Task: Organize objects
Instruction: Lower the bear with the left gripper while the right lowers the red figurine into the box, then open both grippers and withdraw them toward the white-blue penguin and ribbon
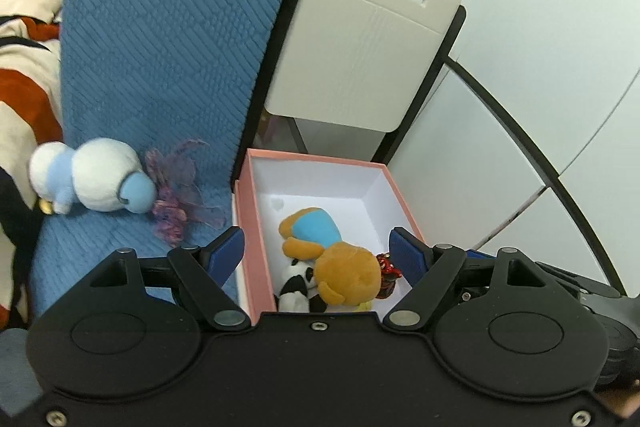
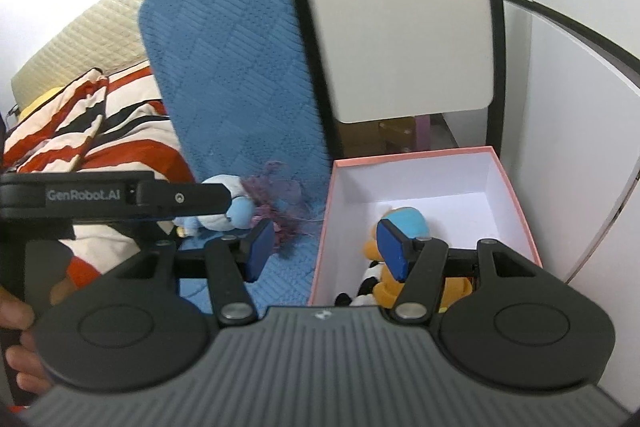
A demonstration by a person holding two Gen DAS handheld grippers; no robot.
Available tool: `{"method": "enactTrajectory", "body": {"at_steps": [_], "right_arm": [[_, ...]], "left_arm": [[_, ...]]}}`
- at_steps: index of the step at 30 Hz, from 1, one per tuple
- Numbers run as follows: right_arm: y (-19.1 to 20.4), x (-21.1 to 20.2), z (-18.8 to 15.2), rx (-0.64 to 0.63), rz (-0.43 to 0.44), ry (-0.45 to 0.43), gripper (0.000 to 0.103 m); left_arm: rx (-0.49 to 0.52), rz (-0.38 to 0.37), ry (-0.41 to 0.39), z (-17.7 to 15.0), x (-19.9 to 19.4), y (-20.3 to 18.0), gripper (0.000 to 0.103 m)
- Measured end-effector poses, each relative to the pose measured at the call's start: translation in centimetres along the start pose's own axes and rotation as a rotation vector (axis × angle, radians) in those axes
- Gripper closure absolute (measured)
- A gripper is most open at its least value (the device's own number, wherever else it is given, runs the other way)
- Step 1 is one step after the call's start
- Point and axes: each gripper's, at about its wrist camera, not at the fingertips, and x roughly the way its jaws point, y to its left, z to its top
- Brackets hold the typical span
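We see the pink box (image 1: 256, 227) with three toys inside — an orange bear (image 1: 344, 267), a panda (image 1: 298, 287) and a small red toy (image 1: 388, 267). Our left claw (image 1: 318, 251) hangs over it, fingers wide apart, holding nothing. Our right claw (image 2: 326, 251) is wide apart too. The white and blue plush (image 1: 92, 181) and a purple flower (image 1: 178, 195) lie on the blue cushion (image 1: 160, 47) — just beside the box.

A blue quilted chair cushion (image 1: 168, 39) stands beside a beige chair back (image 1: 360, 39) against white wall panels (image 1: 540, 7).
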Motion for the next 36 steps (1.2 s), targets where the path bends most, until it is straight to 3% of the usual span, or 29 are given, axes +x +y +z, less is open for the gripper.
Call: {"method": "enactTrajectory", "body": {"at_steps": [19, 36], "right_arm": [[6.9, -3.9, -4.3, -0.046, 0.045, -0.015, 0.043], [9.2, -2.0, -6.6, -0.059, 0.076, -0.007, 0.043]], "left_arm": [[0.024, 0.012, -0.081, -4.9, -9.1, 2.9, 0.023], [-0.068, 0.077, -0.115, -7.5, -11.3, 7.6, 0.017]]}}
